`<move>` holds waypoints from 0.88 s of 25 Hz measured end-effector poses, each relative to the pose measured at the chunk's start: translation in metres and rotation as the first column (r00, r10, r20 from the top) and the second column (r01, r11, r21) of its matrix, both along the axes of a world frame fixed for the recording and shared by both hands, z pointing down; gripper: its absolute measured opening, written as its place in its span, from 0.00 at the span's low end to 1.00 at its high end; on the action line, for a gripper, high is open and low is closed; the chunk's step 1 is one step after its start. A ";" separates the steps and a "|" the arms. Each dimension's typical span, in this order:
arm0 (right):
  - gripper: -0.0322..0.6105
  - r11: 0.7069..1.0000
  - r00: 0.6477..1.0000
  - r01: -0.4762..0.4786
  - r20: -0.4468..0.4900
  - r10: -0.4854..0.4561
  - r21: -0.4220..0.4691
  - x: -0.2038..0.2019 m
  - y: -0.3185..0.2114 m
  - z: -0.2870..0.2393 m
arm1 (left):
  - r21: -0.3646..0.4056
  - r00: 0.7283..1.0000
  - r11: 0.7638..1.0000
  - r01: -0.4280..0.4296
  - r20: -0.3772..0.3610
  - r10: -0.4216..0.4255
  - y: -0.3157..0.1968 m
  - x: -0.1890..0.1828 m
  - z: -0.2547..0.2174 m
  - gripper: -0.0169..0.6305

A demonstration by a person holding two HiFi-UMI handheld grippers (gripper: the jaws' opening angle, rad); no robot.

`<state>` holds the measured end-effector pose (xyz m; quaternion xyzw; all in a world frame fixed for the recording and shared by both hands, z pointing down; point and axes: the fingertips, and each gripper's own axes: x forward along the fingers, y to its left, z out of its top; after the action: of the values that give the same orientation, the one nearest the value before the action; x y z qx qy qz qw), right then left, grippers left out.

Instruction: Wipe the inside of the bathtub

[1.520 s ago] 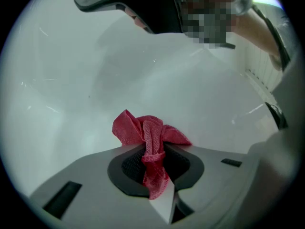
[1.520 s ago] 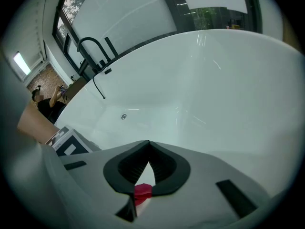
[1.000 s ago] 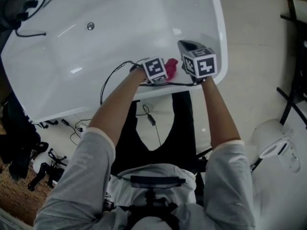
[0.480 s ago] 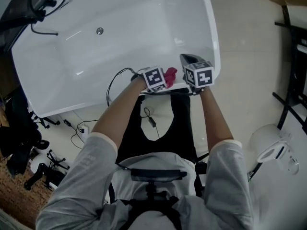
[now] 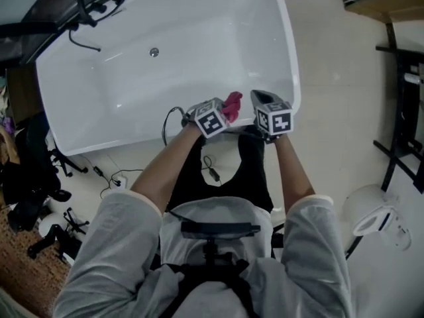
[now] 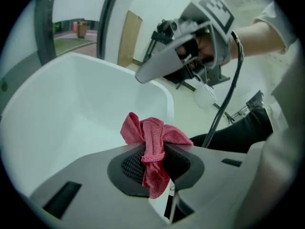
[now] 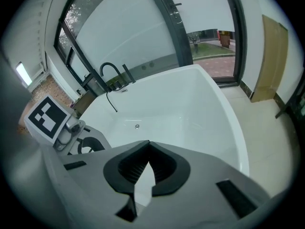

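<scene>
Over the near rim of the bathtub (image 5: 199,52) | left tongs (image 6: 153,161) pinching the pink rag (image 6: 151,133), it's bunched right between them, sticking out past the tips | right tongs (image 7: 148,165) just beside, pressed together, empty

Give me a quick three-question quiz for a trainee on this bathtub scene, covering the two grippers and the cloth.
1. Multiple choice: what is the left gripper shut on? A, a sponge. B, a pink cloth. C, nothing.
2. True or false: the right gripper is shut with nothing between its jaws.
3. Fill in: the tap at the far end of the bathtub is ___ in colour.

Key: 1 B. 2 true. 3 black.
</scene>
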<state>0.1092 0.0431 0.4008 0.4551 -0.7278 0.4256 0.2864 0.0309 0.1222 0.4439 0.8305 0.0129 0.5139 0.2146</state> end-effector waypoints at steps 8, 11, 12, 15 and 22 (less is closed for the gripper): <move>0.06 0.995 1.000 -0.009 0.023 0.007 0.098 -0.016 0.014 -0.063 | 0.195 0.926 0.905 0.378 -0.099 -0.365 -0.040 -0.052 -0.083 0.14; 0.06 0.990 0.998 -0.051 0.040 0.046 0.133 -0.015 0.018 -0.091 | 0.222 0.862 0.833 0.506 -0.138 -0.487 -0.046 -0.078 -0.116 0.14; 0.06 0.988 0.997 -0.066 0.044 0.060 0.143 -0.014 0.019 -0.099 | 0.227 0.836 0.804 0.549 -0.152 -0.527 -0.050 -0.087 -0.128 0.14; 0.06 0.980 0.995 -0.095 0.049 0.088 0.175 -0.014 0.019 -0.121 | 0.230 0.744 0.708 0.668 -0.198 -0.638 -0.061 -0.117 -0.159 0.14; 0.06 0.964 0.993 -0.115 0.022 0.113 0.240 -0.033 0.035 -0.151 | 0.249 0.627 0.575 0.779 -0.305 -0.717 -0.077 -0.190 -0.220 0.14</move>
<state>0.0764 0.0777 0.2494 0.5259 -0.7478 0.3517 0.2011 -0.1596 0.0456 0.2237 0.8222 -0.4153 0.2943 0.2548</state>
